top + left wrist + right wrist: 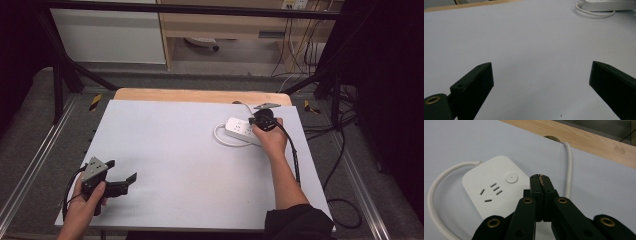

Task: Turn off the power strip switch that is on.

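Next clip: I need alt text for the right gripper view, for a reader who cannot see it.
The right gripper, its two black jaws pressed together with nothing between them, points down over a white power strip near its round button. The strip lies on a pale sheet, and its white cable loops round at the left.

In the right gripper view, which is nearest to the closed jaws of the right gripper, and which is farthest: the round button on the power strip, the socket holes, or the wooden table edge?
1. Round button, just left of the right gripper.
2. Socket holes, farther left on the power strip.
3. Wooden table edge, beyond, at the top.
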